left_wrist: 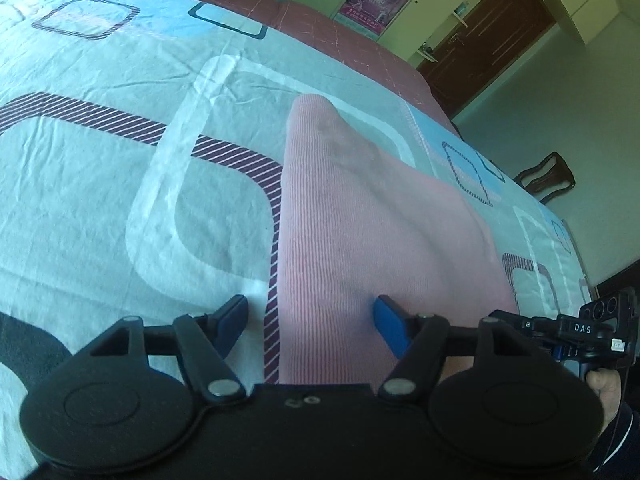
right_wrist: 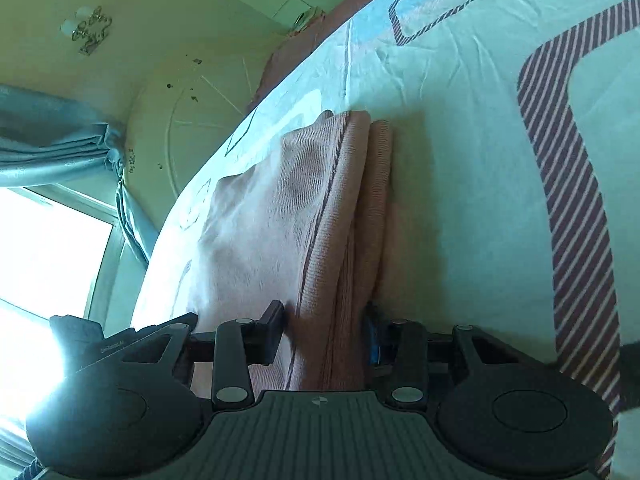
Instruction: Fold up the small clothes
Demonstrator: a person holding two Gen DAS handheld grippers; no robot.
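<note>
One garment — pink, fine-ribbed knit, lying on the bed sheet toward the bed's near edge, already doubled over; in the right wrist view stacked layers and a dark seam line show along its long side. Looks light, soft, floppy, not slippery — it should drape and crease easily, so best taken by pinching a corner or the folded edge, all layers together. Left gripper is roughly half open, jaws straddling the garment's near left edge; one pad sits on the cloth, the other on bare sheet, nothing pinched. Right gripper is partly open too, jaws either side of the folded layers at the near end — pads close to the cloth, but no clear squeeze. Beyond the bed: a dark door and a chair.
</note>
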